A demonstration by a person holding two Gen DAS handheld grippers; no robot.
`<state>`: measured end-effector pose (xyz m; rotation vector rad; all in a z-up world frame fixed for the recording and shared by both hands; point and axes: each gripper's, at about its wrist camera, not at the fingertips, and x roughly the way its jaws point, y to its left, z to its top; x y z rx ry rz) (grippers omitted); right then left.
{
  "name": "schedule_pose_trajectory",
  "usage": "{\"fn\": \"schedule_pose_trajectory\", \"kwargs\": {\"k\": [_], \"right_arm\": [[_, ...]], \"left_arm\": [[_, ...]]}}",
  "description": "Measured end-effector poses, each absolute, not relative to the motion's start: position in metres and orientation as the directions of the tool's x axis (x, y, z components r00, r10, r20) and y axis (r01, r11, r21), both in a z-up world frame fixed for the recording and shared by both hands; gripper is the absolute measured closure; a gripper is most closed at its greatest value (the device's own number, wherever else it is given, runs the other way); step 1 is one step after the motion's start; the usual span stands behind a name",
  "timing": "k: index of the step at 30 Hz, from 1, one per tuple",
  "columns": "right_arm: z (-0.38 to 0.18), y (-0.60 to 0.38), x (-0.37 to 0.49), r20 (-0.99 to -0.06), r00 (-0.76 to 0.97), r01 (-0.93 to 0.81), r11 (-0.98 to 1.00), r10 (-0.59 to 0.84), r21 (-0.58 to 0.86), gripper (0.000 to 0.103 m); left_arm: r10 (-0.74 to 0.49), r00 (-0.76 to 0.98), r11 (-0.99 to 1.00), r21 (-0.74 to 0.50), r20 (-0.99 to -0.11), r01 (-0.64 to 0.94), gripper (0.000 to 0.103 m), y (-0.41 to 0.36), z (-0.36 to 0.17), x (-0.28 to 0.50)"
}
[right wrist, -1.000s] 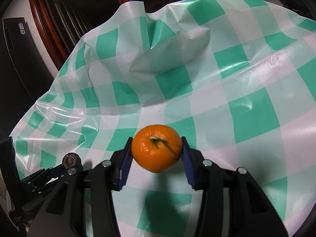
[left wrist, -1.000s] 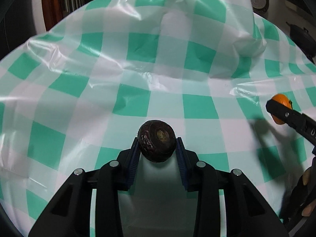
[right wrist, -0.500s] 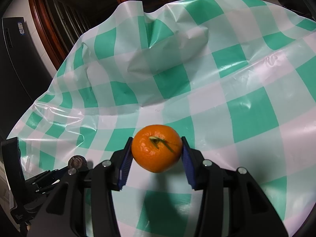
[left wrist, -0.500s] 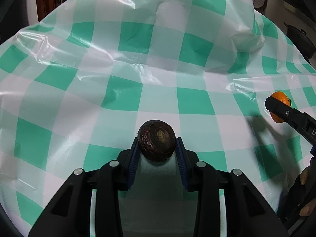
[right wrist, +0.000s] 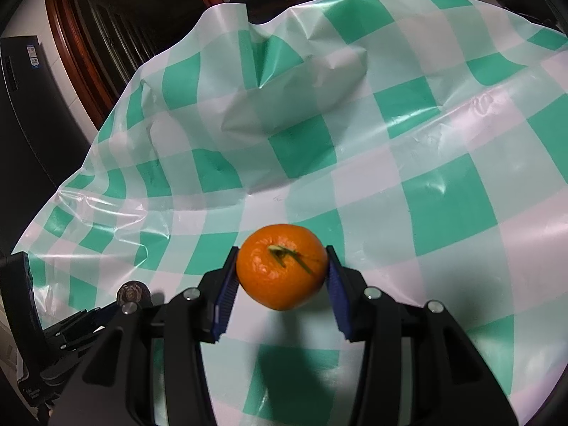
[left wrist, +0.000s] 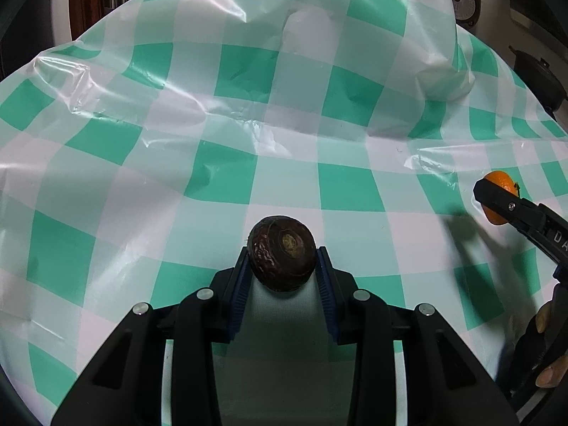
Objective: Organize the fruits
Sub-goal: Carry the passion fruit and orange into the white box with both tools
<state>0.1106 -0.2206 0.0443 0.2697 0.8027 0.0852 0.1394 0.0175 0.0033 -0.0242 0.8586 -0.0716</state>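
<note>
Now the left tool pinches a dark fruit and the right tool pinches an orange; both look round, light and a bit slippery, best squeezed gently at the sides.

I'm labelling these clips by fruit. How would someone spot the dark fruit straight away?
Find the green-and-white checked tablecloth. Above it, the left gripper clamps a dark fruit. Unlike the orange mandarin, it is brownish-purple, rough, with a yellowish end scar.
</note>
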Motion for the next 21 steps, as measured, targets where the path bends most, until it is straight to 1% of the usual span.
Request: {"fn": "schedule_pose_trajectory", "kwargs": {"k": [4, 7, 8, 11, 16, 21], "right_arm": [[0.043, -0.223, 0.111, -0.706, 0.69, 0.045, 0.964, 0.161, 0.264, 0.056], [0.04, -0.221, 0.112, -0.738, 0.657, 0.053, 0.967, 0.153, 0.248, 0.056], [0.039, -0.22, 0.11, -0.746, 0.645, 0.04, 0.968, 0.166, 0.25, 0.056], [0.046, -0.213, 0.091, -0.743, 0.649, 0.033, 0.969, 0.166, 0.245, 0.056], [0.048, -0.178, 0.025, -0.747, 0.622, 0.013, 0.951, 0.235, 0.31, 0.056], [0.046, -0.111, -0.048, -0.763, 0.547, -0.095, 0.931, 0.344, 0.352, 0.056]], "left_arm": [[-0.072, 0.667, 0.997, -0.071, -0.742, 0.029, 0.068, 0.025, 0.01, 0.137], [-0.117, 0.663, 0.988, -0.153, -0.739, 0.004, 0.068, 0.036, 0.015, 0.114], [-0.119, 0.665, 0.987, -0.16, -0.737, 0.0, 0.068, 0.039, 0.016, 0.104], [-0.128, 0.674, 0.984, -0.18, -0.727, -0.008, 0.068, 0.05, 0.018, 0.056], [-0.158, 0.702, 0.964, -0.262, -0.694, -0.043, 0.068, 0.089, 0.027, -0.029], [-0.133, 0.747, 0.971, -0.237, -0.651, -0.034, 0.068, 0.128, 0.047, -0.108]]}}
